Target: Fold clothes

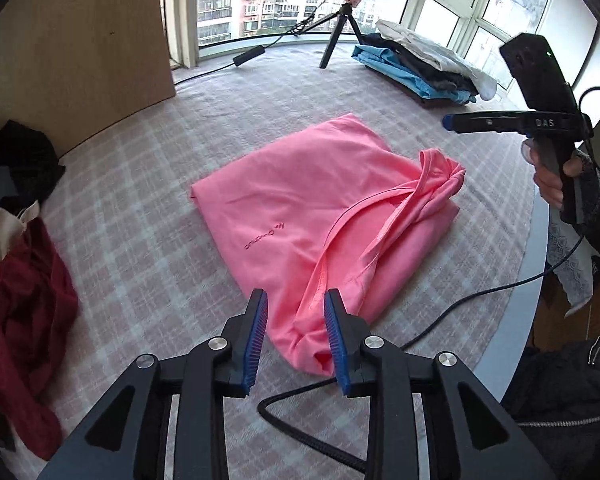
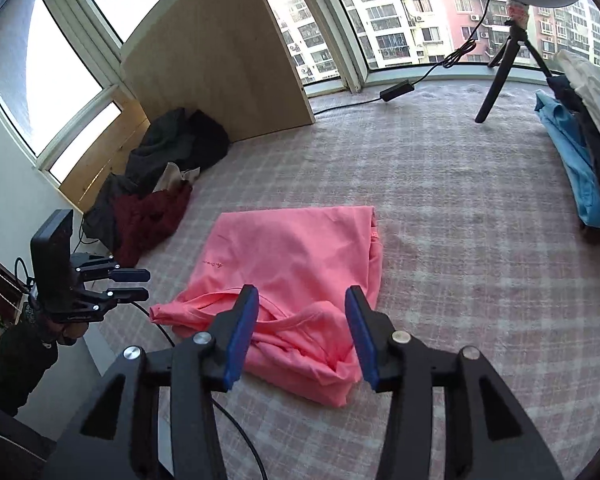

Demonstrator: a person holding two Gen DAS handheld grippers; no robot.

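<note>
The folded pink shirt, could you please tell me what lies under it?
The pink shirt lies on the pink plaid cover, visible all round it. Whatever sits directly beneath the shirt's folded layers is hidden.

I am reading the white letters "DAS" on the black body of my right gripper, printed just behind its blue-tipped fingers, in the left wrist view. I am also seeing a short line of small dark-red lettering on the pink shirt, near its middle, left of the neckline; it is showing upside down and too small to make out. I am finding no other legible text, number or sign.
</note>
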